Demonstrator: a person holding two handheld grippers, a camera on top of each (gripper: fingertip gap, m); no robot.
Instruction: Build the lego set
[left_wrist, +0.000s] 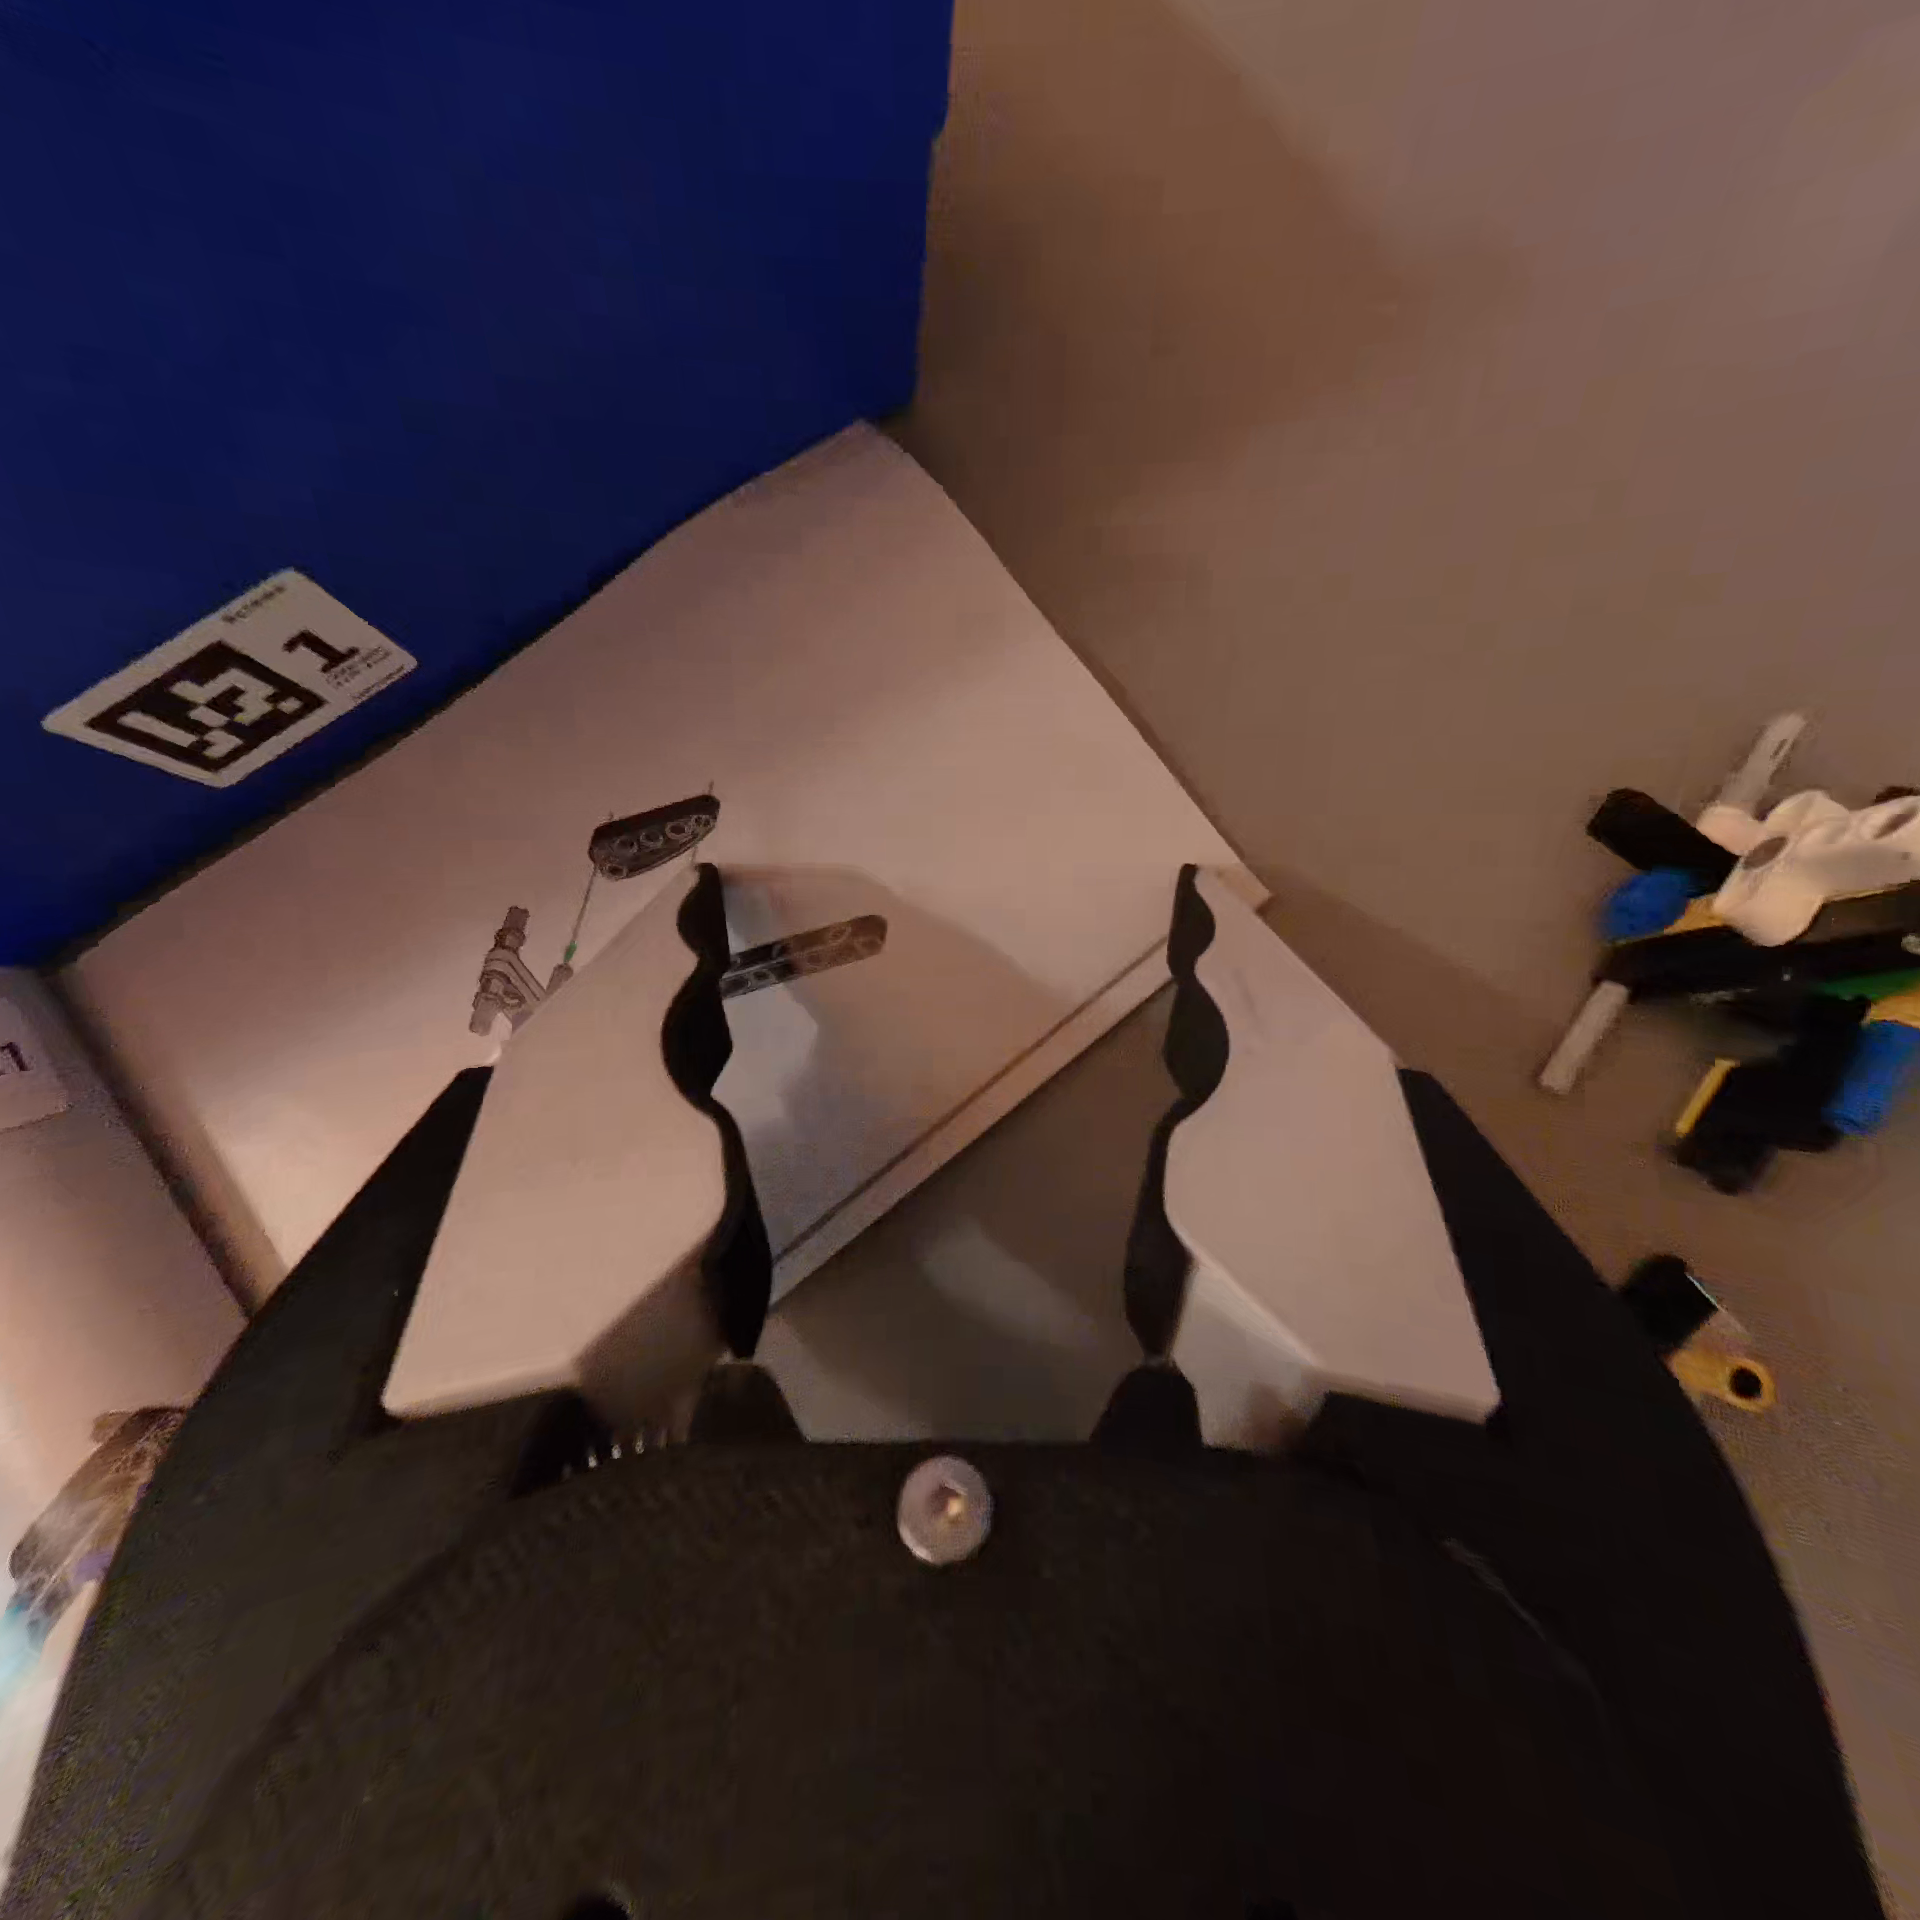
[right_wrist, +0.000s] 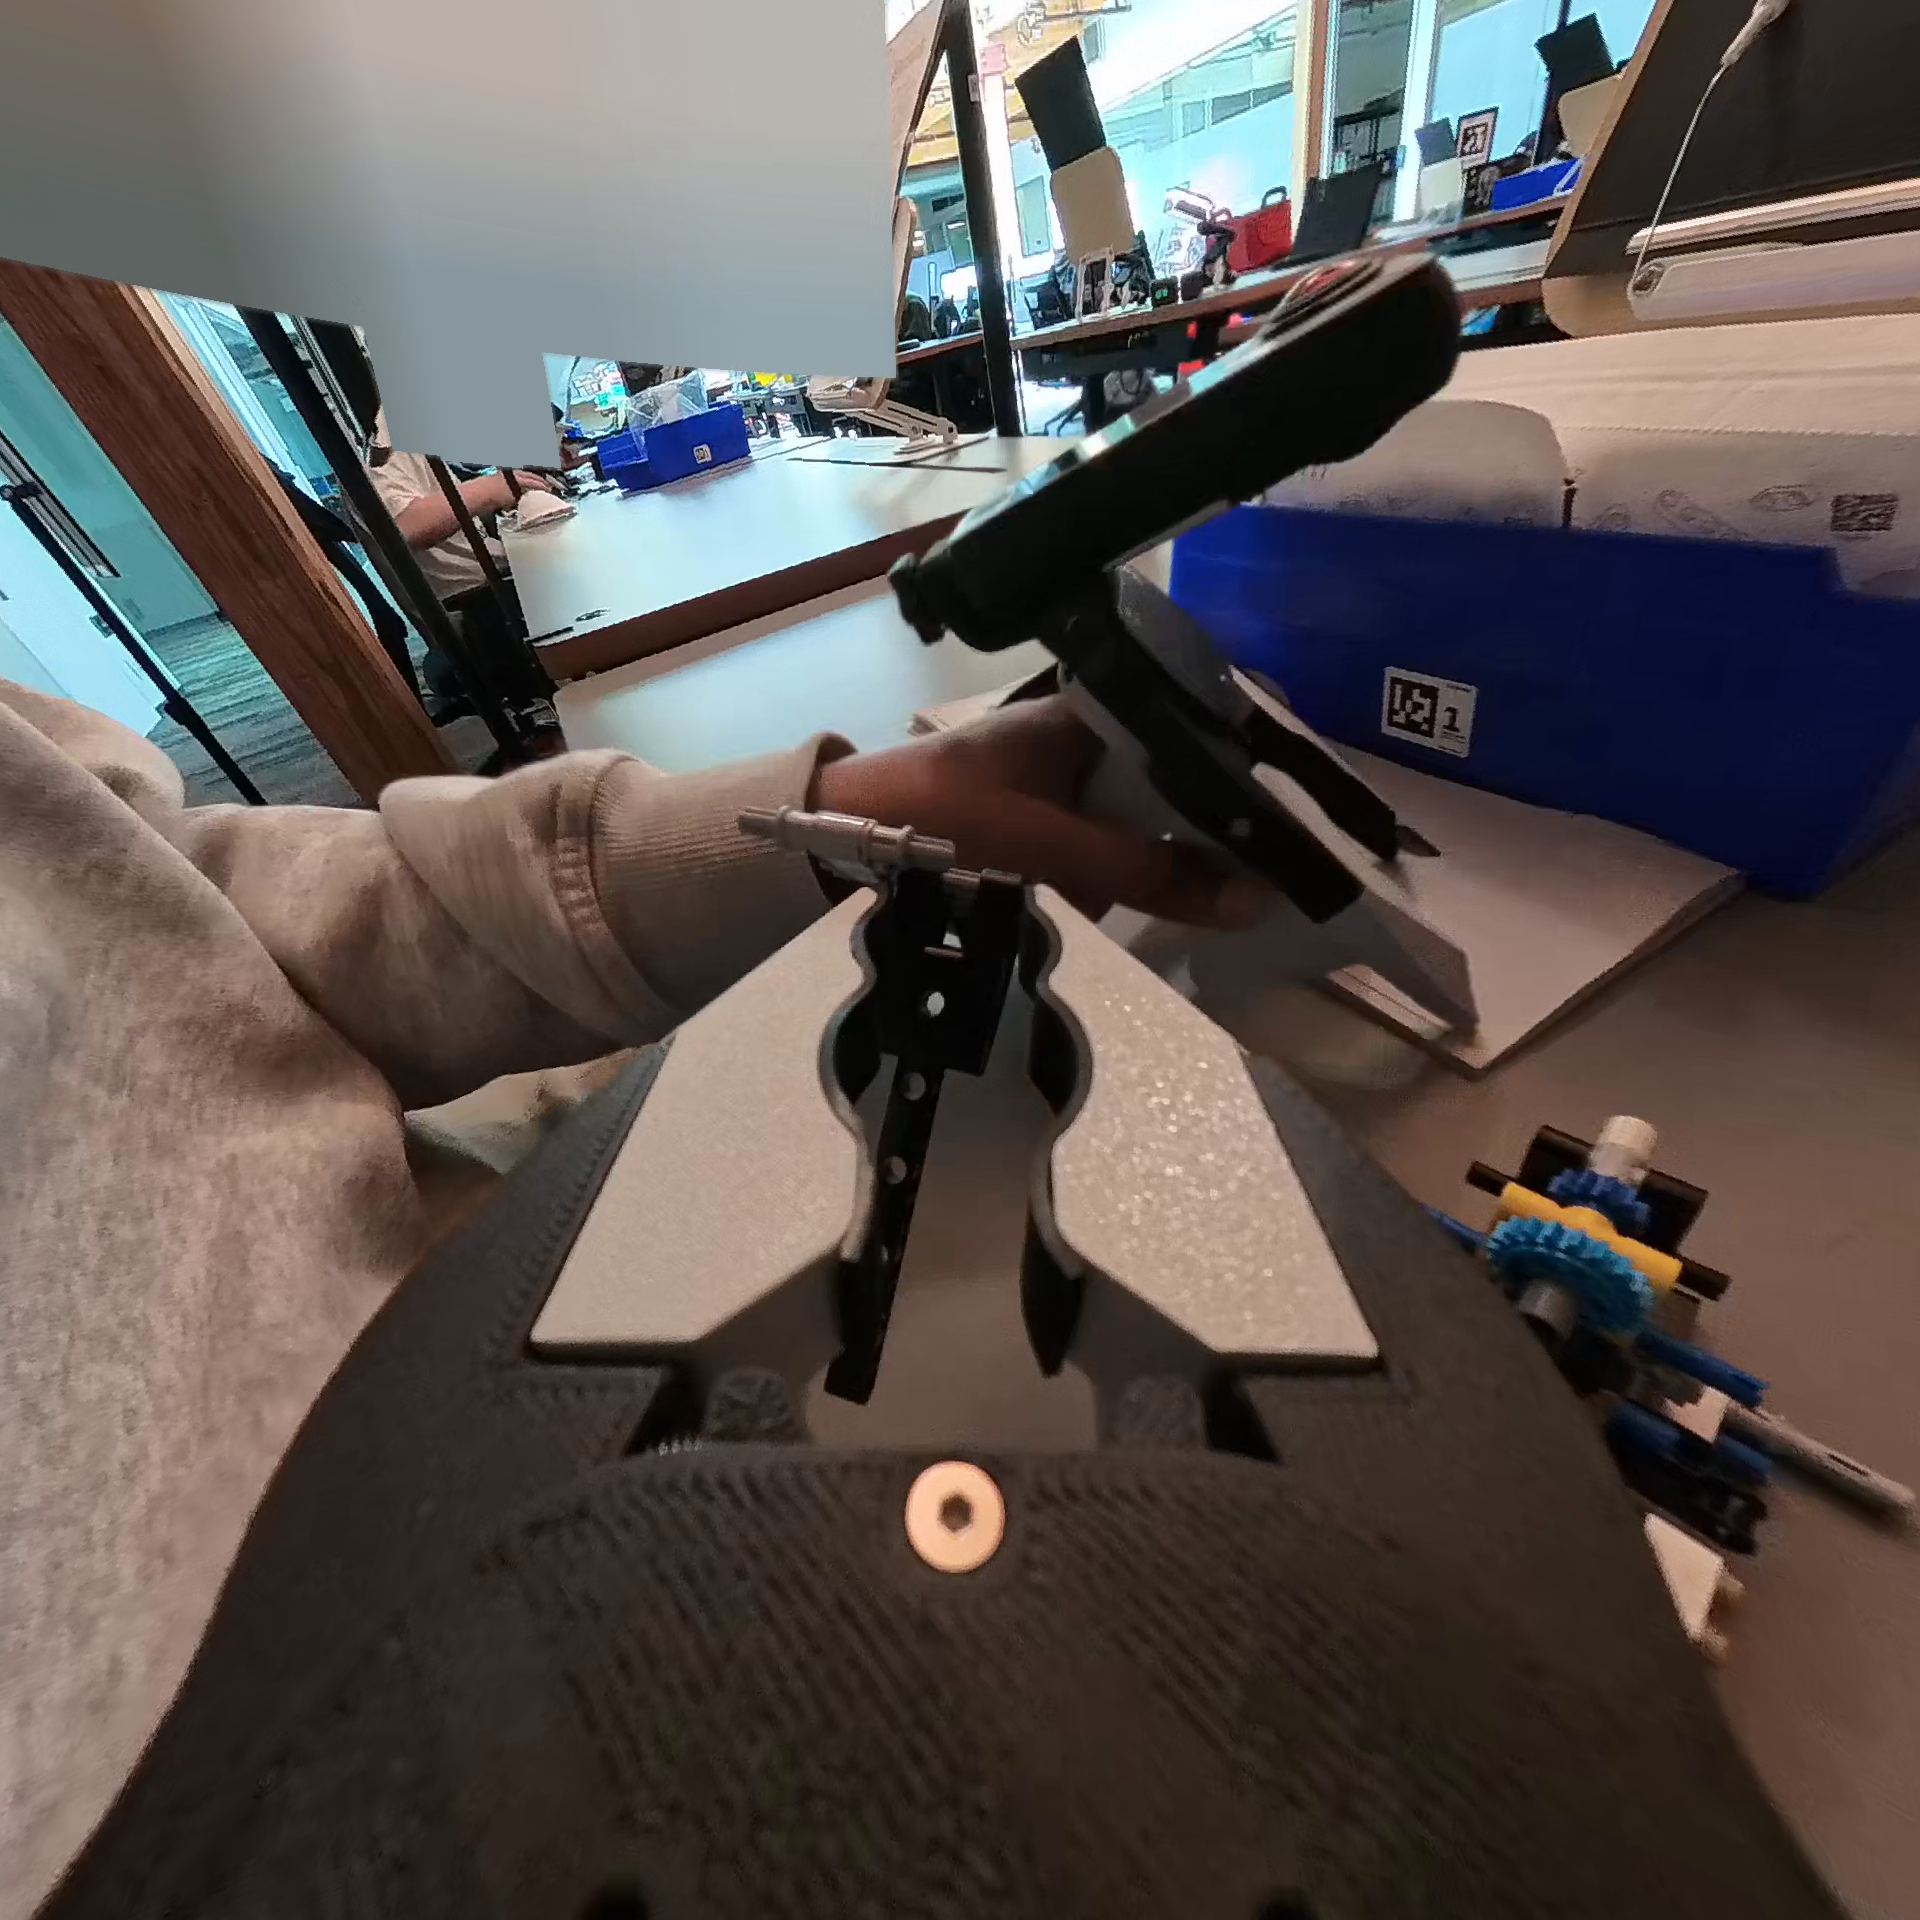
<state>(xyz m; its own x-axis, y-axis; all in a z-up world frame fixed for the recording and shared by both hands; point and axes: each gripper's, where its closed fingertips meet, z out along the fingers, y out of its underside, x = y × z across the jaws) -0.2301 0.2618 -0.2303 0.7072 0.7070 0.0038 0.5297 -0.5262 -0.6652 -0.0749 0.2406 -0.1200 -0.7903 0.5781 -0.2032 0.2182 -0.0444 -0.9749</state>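
My right gripper (right_wrist: 951, 930) is shut on a long black holed beam (right_wrist: 904, 1122) that carries a grey axle piece (right_wrist: 847, 836) across its top end, held up in the air. My left gripper (left_wrist: 945, 894) is open and empty, its tips just above a white instruction booklet (left_wrist: 883, 665). It also shows in the right wrist view (right_wrist: 1340, 831), held by a hand and pointing down at the booklet (right_wrist: 1558, 935). A partly built model (left_wrist: 1766, 966) of black, blue, yellow and white parts lies on the table to the right, with blue gears showing (right_wrist: 1579, 1278).
A blue bin (left_wrist: 416, 312) with a square marker tag stands behind the booklet (right_wrist: 1558, 644). A small tan and black part (left_wrist: 1704, 1351) lies near the model. A white part (right_wrist: 1694, 1590) lies by my right gripper. A grey sleeve (right_wrist: 312, 987) fills the left side.
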